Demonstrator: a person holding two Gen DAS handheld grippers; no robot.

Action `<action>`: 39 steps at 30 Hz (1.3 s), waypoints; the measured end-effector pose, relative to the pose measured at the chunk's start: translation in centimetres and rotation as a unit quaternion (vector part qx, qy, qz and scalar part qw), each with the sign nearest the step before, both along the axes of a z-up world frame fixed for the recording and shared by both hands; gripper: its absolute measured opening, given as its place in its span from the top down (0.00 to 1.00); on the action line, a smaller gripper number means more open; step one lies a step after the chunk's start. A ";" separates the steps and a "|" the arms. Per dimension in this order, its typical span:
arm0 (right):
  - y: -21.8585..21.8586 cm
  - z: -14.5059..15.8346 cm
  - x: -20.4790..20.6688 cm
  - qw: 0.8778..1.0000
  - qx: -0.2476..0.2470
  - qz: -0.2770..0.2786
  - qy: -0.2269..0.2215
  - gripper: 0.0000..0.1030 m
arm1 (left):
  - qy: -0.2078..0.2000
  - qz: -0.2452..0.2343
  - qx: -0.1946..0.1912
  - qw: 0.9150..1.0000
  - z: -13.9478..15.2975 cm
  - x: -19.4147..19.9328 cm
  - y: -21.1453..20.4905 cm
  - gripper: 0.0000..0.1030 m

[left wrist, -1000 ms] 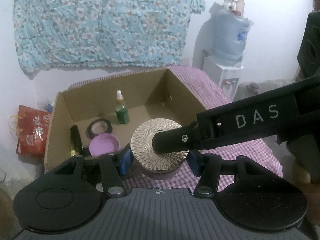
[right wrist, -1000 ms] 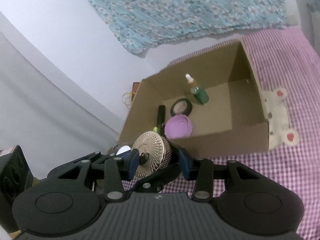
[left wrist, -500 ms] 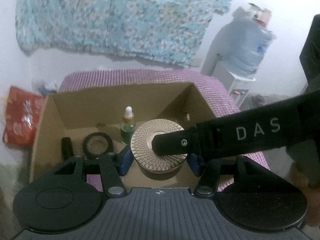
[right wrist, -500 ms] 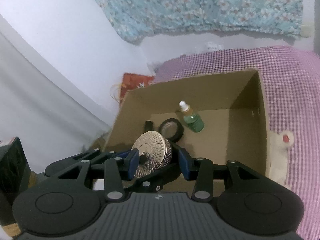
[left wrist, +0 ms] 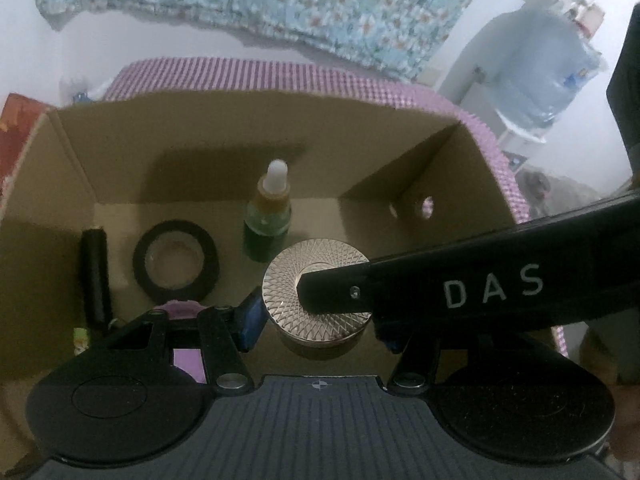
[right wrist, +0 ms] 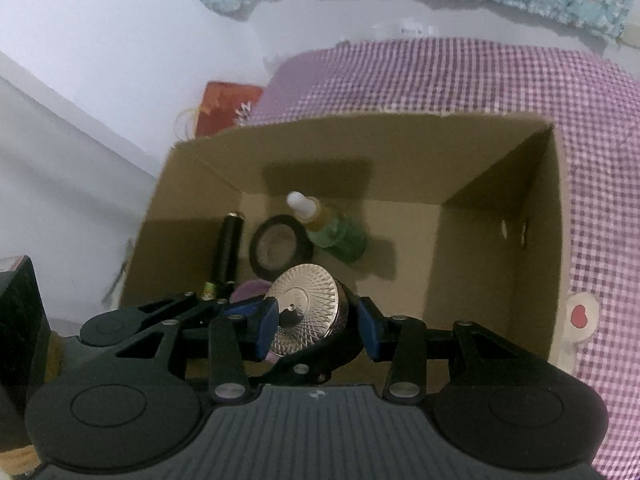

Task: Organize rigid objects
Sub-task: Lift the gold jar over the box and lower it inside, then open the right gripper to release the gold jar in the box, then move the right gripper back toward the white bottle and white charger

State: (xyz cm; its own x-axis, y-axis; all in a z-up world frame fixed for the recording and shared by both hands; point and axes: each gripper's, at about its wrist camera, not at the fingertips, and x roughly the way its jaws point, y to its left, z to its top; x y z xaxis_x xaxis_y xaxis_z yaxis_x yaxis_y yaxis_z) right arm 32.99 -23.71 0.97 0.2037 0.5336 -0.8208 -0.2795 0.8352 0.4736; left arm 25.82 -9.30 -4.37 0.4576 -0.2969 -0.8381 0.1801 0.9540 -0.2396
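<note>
A round jar with a gold patterned lid (left wrist: 316, 292) is held over the inside of an open cardboard box (left wrist: 256, 148). My left gripper (left wrist: 320, 320) is shut on the jar's sides. My right gripper (right wrist: 316, 320) is shut on the same jar (right wrist: 304, 312), one finger (left wrist: 460, 288) lying across the lid. In the box stand a green dropper bottle (left wrist: 270, 216), a black tape roll (left wrist: 176, 260), a black tube (left wrist: 96, 276) and a purple lid (left wrist: 182, 306), partly hidden.
The box (right wrist: 500, 184) sits on a purple checked cloth (right wrist: 460, 80). A red bag (right wrist: 224, 106) lies beyond the box's left side. A water jug (left wrist: 536, 80) stands at the back right. The right half of the box floor is bare.
Both grippers have carried the jar forward from the box's near edge to over its floor and lowered it. The purple lid is now mostly hidden behind the grippers.
</note>
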 end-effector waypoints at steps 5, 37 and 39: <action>0.8 -1.1 0.8 0.999 -0.025 0.015 0.012 0.55 | 0.022 0.002 -0.001 1.000 -0.9 0.5 -0.1 0.44; -11.5 5.5 -16.5 0.949 0.220 -0.193 -0.115 0.51 | -0.116 -0.063 -0.016 0.991 8.6 -13.4 0.8 0.03; -11.4 4.8 -18.1 0.947 0.225 -0.205 -0.106 0.51 | -0.123 -0.071 -0.011 0.990 8.7 -14.8 1.2 0.03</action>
